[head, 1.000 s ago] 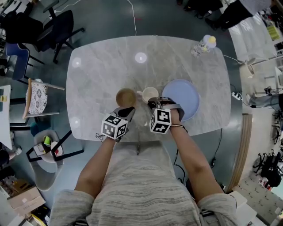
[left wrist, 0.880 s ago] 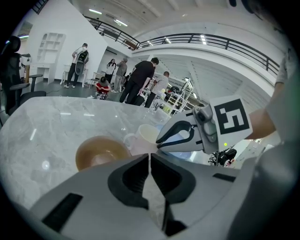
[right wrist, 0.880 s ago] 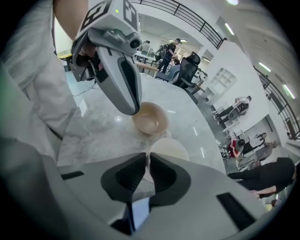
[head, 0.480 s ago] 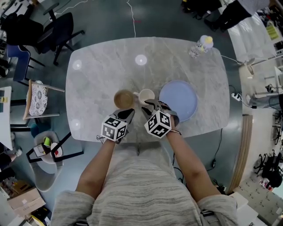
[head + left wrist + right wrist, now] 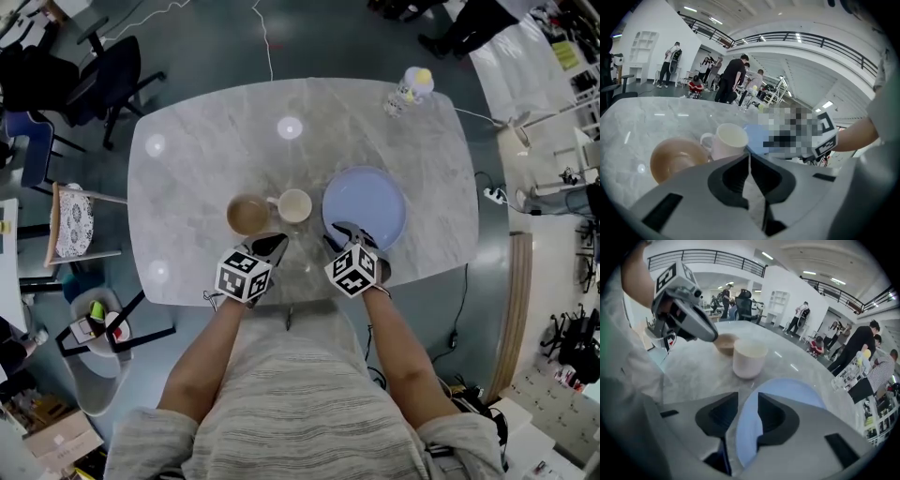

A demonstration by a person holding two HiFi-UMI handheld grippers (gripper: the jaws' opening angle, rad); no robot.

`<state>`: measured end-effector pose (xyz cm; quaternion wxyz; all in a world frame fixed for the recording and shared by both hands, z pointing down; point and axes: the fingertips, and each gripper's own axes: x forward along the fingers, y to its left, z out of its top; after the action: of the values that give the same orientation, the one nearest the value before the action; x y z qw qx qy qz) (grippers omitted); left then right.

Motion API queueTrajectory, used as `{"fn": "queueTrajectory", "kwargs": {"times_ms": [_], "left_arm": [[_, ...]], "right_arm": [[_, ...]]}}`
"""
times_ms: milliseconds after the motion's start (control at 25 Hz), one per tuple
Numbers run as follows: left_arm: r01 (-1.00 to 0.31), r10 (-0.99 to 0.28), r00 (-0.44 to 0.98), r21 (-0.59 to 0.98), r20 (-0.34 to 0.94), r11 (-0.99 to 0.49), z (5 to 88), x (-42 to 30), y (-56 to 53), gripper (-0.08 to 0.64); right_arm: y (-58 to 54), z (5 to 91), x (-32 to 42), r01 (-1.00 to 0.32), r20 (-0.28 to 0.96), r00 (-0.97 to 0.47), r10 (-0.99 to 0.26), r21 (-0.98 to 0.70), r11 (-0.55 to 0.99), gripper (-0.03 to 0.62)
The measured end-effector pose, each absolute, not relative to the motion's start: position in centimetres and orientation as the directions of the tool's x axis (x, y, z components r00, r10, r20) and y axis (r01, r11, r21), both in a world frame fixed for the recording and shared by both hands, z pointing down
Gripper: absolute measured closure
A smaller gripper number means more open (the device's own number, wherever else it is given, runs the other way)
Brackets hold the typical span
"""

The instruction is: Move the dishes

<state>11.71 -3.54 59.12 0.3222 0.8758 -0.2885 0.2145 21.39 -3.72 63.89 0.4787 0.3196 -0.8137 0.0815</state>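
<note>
On the marble table (image 5: 206, 141) a brown bowl (image 5: 247, 215), a cream mug (image 5: 294, 205) and a pale blue plate (image 5: 365, 206) stand in a row. My left gripper (image 5: 273, 244) hovers just short of the bowl and mug. Its jaws are shut with nothing between them (image 5: 749, 157); the bowl (image 5: 675, 157) and mug (image 5: 729, 139) stand beyond. My right gripper (image 5: 343, 230) sits at the plate's near rim. Its jaws have just been opening, and the plate's edge (image 5: 797, 389) lies in the gap of the right gripper (image 5: 747, 397) without being pressed. The mug (image 5: 749, 359) stands ahead, untouched.
A water bottle (image 5: 410, 89) lies near the table's far right corner. A black office chair (image 5: 103, 66) and a chair with a patterned cushion (image 5: 73, 220) stand left of the table. Several people stand in the background of both gripper views.
My right gripper has let go of the mug, rolled and moved right to the plate's near rim, its jaws now apart. The left gripper has shifted slightly and stays shut.
</note>
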Motion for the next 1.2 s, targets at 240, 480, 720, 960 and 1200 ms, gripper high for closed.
{"fn": "queueTrajectory", "kwargs": {"times_ms": [240,480,720,960,1200], "left_arm": [[-0.641,-0.353,0.738,0.434,0.575,-0.633,59.4,12.4,-3.5,0.529],[-0.659,-0.363,0.723,0.428,0.589,-0.619,59.6,11.9,-3.5,0.529],[-0.669,-0.368,0.714,0.425,0.596,-0.61,59.8,11.9,-3.5,0.529],[-0.678,-0.375,0.709,0.429,0.598,-0.597,59.9,11.9,-3.3,0.529],[-0.688,-0.393,0.704,0.432,0.592,-0.583,60.0,12.5,-3.1,0.529]], "right_arm": [[-2.3,68.0,23.0,-0.548,0.9,-0.236,-0.367,0.188,0.815,0.456],[-1.9,68.8,22.8,-0.472,0.913,-0.237,-0.332,0.191,0.861,0.515],[-2.4,68.6,22.2,-0.336,0.909,-0.295,-0.294,0.189,0.923,0.511],[-3.2,68.5,22.1,-0.242,0.911,-0.316,-0.265,0.193,0.951,0.525],[-3.0,68.4,22.5,-0.293,0.907,-0.32,-0.272,0.178,0.939,0.534]]}}
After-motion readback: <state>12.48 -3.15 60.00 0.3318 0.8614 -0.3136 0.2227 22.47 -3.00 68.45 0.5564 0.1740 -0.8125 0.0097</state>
